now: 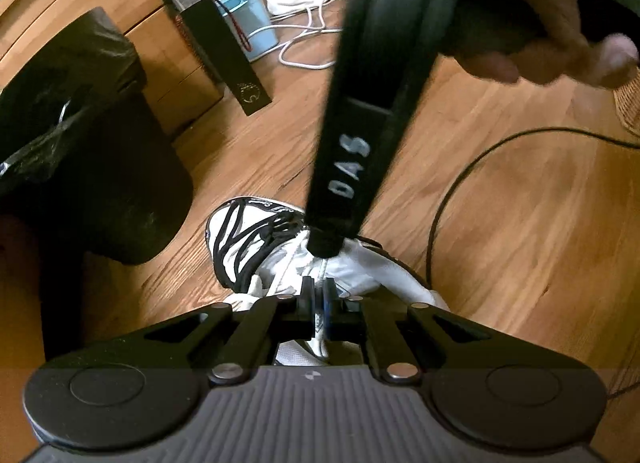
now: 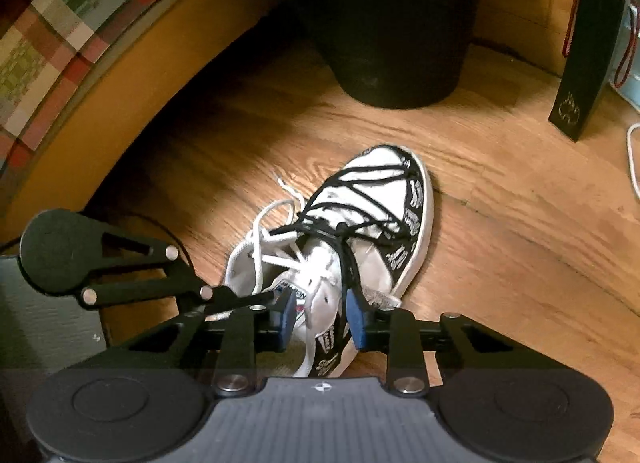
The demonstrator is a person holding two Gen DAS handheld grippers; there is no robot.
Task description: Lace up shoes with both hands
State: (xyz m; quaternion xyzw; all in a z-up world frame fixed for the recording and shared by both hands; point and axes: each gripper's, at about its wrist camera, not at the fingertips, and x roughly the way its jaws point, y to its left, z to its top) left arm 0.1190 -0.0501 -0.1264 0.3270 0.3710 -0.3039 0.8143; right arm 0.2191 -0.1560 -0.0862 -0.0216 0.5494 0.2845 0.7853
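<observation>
Right gripper (image 2: 320, 317) astride shoe (image 2: 384, 199)

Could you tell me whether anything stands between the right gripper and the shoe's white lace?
Nothing visible blocks it. The right gripper already straddles the shoe opening, with the white lace hanging between its blue pads. A black lace runs beside the right-hand pad.

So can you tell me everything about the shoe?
The shoe is a white sneaker with black writing printed on its sides and a pale rubber edge around the toe. It looks like cloth. Black cords criss-cross its front, and loose white laces spill out on one side. It lies on the wooden floor, toe pointing towards a black bin. The left gripper is shut on white material at its opening. The right gripper has its blue fingers on either side of the tongue.
</observation>
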